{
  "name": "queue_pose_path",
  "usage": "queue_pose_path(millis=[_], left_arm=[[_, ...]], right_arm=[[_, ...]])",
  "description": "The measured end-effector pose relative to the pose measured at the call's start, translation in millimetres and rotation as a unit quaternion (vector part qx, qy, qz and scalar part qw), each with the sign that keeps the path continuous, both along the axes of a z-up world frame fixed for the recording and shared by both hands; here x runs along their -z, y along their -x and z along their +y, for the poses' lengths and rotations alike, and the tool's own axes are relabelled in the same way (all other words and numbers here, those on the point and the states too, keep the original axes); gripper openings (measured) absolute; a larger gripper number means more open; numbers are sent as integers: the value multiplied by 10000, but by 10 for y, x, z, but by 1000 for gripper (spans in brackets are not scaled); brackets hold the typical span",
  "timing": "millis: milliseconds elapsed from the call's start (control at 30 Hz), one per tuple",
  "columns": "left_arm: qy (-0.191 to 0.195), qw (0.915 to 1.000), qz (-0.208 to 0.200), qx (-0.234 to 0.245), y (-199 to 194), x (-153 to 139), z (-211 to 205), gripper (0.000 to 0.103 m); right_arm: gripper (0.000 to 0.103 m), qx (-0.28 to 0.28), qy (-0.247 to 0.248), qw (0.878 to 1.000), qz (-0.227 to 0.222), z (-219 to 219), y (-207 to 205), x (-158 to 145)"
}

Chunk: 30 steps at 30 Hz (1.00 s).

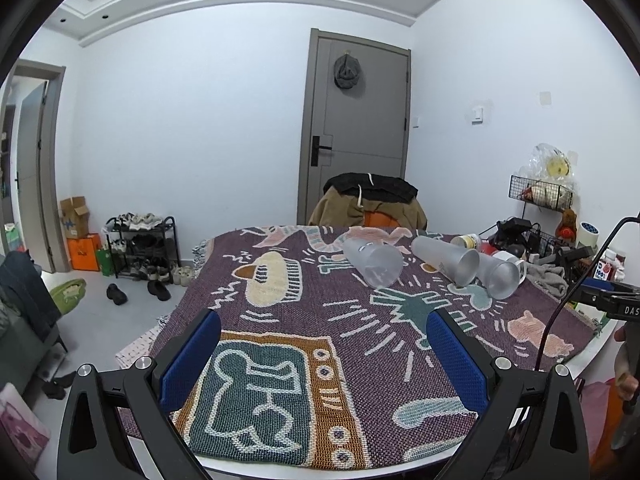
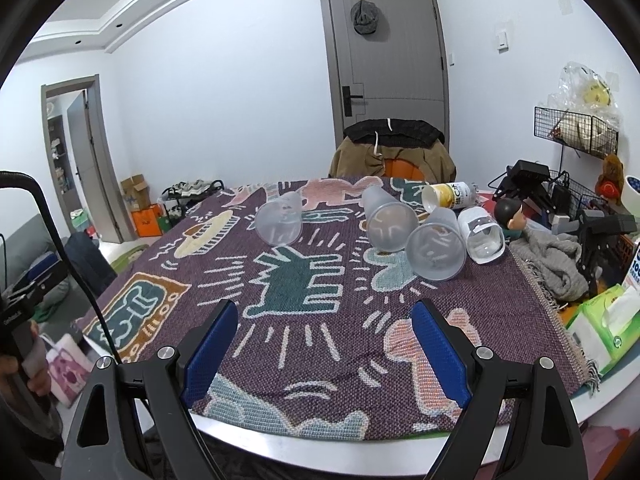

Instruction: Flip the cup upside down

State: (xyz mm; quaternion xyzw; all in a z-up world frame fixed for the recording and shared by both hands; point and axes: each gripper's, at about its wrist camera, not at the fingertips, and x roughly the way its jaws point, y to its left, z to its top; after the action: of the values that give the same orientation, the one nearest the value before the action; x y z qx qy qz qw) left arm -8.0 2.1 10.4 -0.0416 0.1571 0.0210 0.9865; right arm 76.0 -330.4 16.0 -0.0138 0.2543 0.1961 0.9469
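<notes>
Several frosted plastic cups lie on their sides on the patterned cloth, mouths toward me. In the right wrist view one cup [image 2: 279, 220] lies apart at the left, two more [image 2: 390, 220] [image 2: 437, 251] lie together at the right, beside a white mug [image 2: 482, 236]. In the left wrist view the lone cup [image 1: 374, 263] lies left of two others [image 1: 450, 258] [image 1: 498, 274]. My left gripper [image 1: 322, 332] is open and empty, near the table's front edge. My right gripper [image 2: 324, 322] is open and empty, well short of the cups.
The round table [image 2: 320, 446] carries a purple patterned cloth [image 2: 280, 280]. A yellow-labelled can [image 2: 450, 195] lies behind the cups. A grey cloth [image 2: 554, 258], tissue packs [image 2: 608, 320], wire baskets [image 2: 576, 130] and gear crowd the right side. A chair with clothes [image 2: 394, 148] stands behind.
</notes>
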Motion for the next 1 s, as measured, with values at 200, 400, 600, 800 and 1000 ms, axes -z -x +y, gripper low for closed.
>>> queue_pose_path(millis=[200,400,600,800,1000], left_arm=[[-15,10000,12,32,8,2,-10,103],[4,10000,35,32,-1,0,-12,103],[23,10000,76,46,-31,6,9,103],[79,9999,126,46,-102,24,38,103],[66,9997,244,26,-208,19,59,103]], right_arm=[[89,-3,-3,10000,-13,-5,0,-15],[89,3,6,10000,-9,-4,-1,-10],[89,40,15,10000,-3,-19,-24,-31],[89,110,62,9999,27,-48,-92,-9],[89,102,61,9999,122,-92,-215,-2]])
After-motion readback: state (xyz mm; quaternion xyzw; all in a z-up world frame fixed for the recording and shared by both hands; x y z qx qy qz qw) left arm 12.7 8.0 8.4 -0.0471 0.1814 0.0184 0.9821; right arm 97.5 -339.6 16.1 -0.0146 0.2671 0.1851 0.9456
